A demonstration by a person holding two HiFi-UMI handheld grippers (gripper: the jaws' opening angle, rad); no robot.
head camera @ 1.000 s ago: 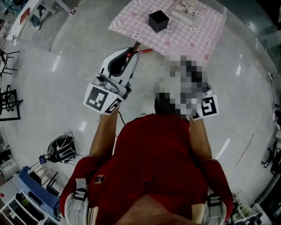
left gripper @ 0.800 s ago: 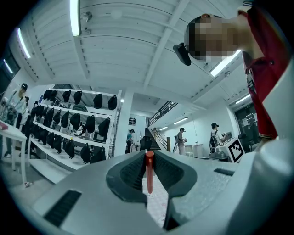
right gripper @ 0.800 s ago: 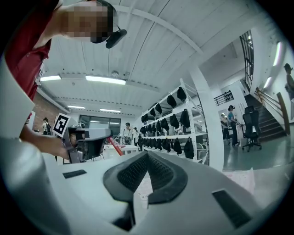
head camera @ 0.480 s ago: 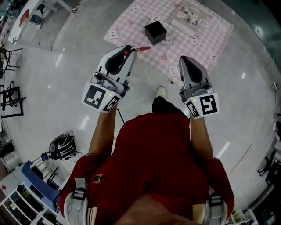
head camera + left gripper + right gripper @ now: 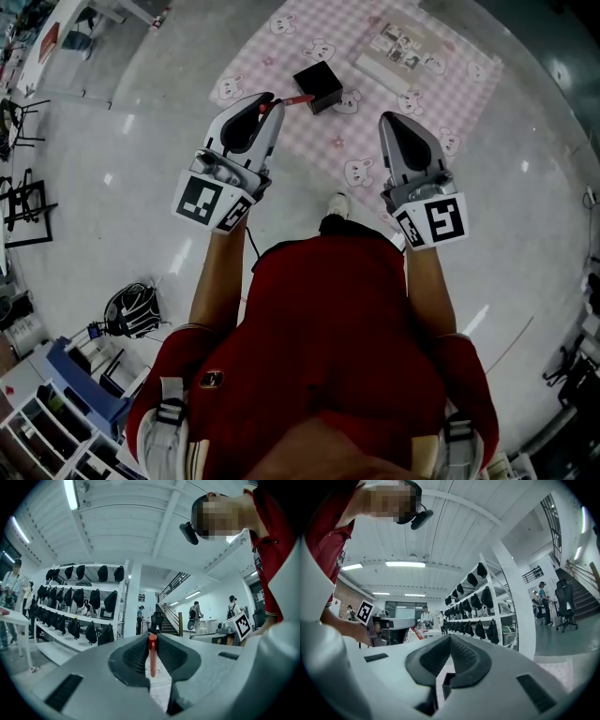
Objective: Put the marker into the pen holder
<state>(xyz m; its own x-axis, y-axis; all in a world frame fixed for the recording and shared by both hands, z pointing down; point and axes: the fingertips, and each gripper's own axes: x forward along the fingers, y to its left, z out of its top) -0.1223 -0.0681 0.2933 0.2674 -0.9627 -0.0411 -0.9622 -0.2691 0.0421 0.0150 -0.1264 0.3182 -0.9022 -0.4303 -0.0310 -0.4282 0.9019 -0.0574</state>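
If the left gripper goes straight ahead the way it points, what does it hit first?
Likely nothing nearby: the left gripper passes above the pink cloth, left of the black pen holder; height is unclear.

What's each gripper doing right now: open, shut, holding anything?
Left gripper: shut on the red marker.
Right gripper: shut, nothing between its jaws.

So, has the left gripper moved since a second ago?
Yes. The left gripper, holding the red marker, has come closer to the black pen holder on the pink mat; the marker's tip now sits beside it.
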